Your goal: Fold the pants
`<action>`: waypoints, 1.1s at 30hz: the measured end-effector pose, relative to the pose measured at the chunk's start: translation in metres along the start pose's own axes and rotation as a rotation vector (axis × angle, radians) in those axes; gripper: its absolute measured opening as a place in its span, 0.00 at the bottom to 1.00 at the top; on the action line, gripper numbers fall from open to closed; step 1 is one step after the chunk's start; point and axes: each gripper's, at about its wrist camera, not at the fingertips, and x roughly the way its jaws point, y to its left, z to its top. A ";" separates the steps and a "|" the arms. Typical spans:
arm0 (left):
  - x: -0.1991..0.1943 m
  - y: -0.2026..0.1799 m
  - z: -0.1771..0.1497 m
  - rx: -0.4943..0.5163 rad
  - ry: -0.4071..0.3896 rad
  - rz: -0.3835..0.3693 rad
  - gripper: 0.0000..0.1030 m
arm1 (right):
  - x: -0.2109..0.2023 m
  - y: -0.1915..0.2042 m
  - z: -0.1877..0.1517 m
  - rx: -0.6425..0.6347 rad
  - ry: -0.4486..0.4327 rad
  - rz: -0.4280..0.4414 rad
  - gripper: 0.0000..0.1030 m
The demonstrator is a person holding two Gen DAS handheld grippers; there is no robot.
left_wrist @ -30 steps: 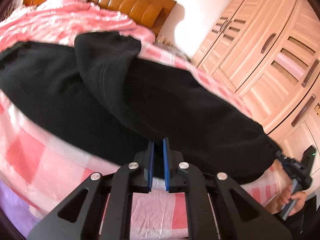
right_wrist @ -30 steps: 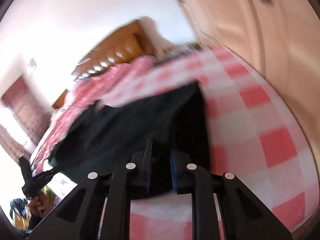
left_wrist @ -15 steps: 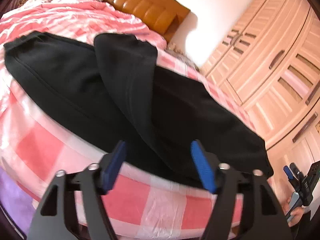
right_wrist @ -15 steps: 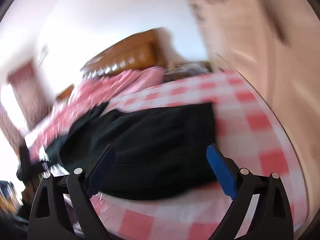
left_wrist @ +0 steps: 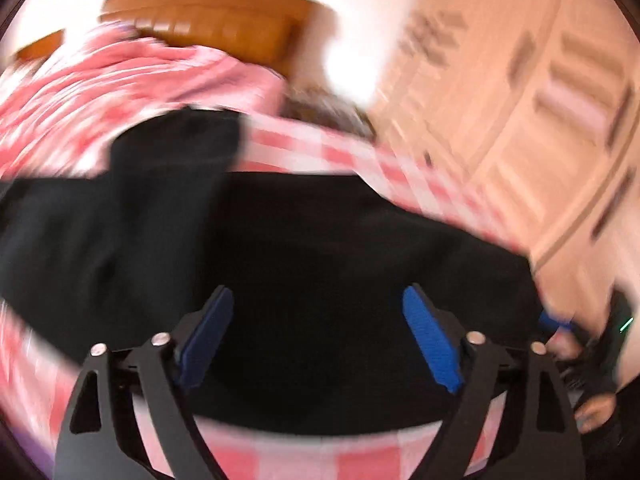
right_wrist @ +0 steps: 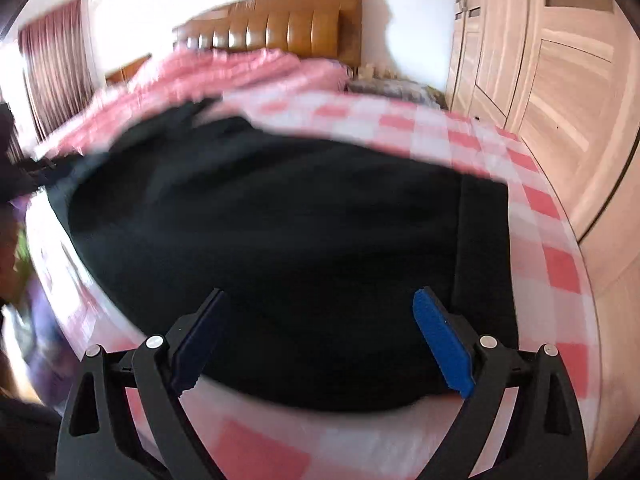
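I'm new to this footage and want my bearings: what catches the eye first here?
The black fabric pants dominate, spread across the pink-and-white checked bedsheet. In front of them the right claw stands wide open and empty, and the left claw is opening with nothing pinched. Behind stands a brown padded headboard, right of it a pale wooden wardrobe.

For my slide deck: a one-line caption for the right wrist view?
Open right gripper above black pants spread on a pink-and-white checked bedsheet.
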 end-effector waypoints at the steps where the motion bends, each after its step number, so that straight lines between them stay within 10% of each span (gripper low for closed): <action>1: 0.019 -0.012 0.009 0.033 0.042 -0.030 0.85 | 0.004 0.000 0.008 0.009 -0.005 0.006 0.88; 6: 0.131 -0.059 0.047 0.173 0.299 -0.050 0.85 | 0.037 0.003 0.003 0.018 0.113 -0.029 0.89; 12: 0.188 -0.061 0.085 0.198 0.289 0.154 0.96 | 0.029 0.001 -0.008 0.019 0.101 0.011 0.89; 18: 0.151 -0.062 0.084 0.179 0.198 0.106 0.89 | 0.019 0.006 -0.006 0.026 0.108 0.006 0.90; 22: 0.111 -0.034 0.113 0.257 0.066 0.300 0.99 | 0.006 0.014 0.010 0.013 0.058 0.041 0.90; 28: 0.144 0.064 0.183 0.219 0.249 0.593 0.98 | 0.021 0.044 0.045 -0.033 0.004 0.090 0.90; 33: 0.171 0.102 0.205 0.119 0.330 0.489 0.77 | 0.051 0.069 0.056 -0.046 0.039 0.160 0.90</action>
